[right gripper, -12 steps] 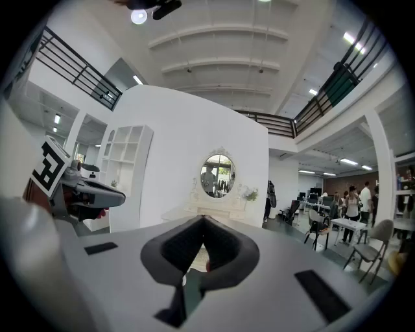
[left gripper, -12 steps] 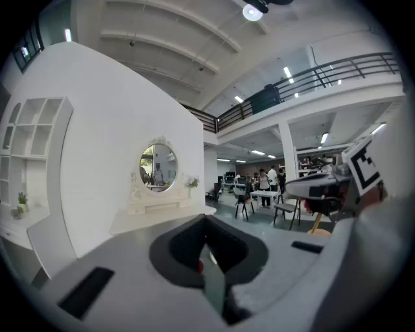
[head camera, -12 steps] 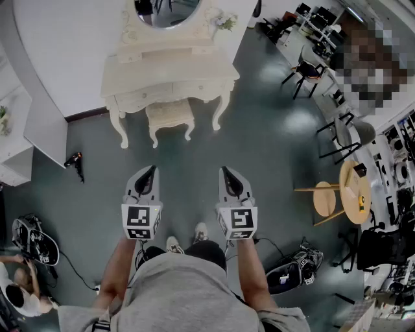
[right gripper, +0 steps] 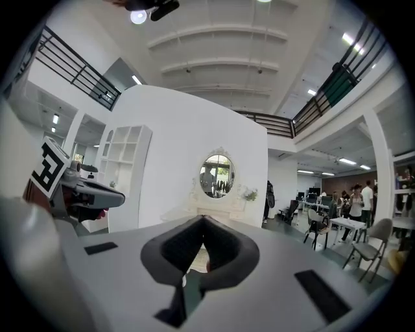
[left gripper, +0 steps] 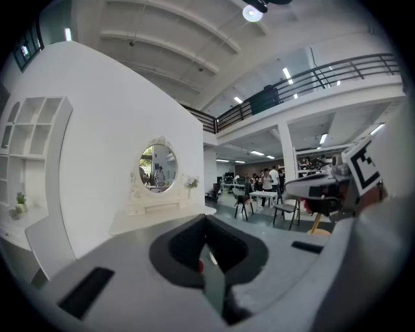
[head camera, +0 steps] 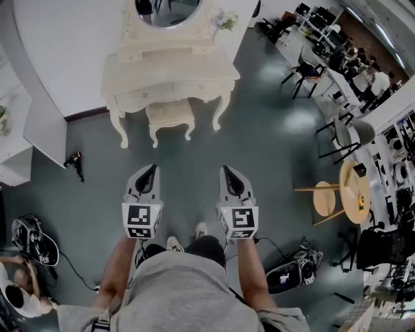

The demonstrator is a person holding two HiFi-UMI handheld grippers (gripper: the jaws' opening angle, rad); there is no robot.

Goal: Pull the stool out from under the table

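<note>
A cream stool (head camera: 170, 118) with carved legs stands tucked under the white dressing table (head camera: 170, 76), which carries an oval mirror (head camera: 167, 11). My left gripper (head camera: 150, 172) and right gripper (head camera: 229, 174) hang side by side over the dark floor, well short of the stool, both shut and holding nothing. In the left gripper view the table (left gripper: 162, 217) and mirror (left gripper: 158, 168) lie ahead, and the right gripper (left gripper: 337, 188) shows at the right. The right gripper view shows the mirror (right gripper: 218, 175) ahead and the left gripper (right gripper: 78, 191) at the left.
A white shelf unit (head camera: 16, 133) stands at the left wall. A small dark object (head camera: 76, 162) lies on the floor left of the table. Bags (head camera: 32, 240) and a seated person (head camera: 16, 282) are at lower left. A round wooden table (head camera: 355, 191) and dark chairs (head camera: 305, 70) stand at the right.
</note>
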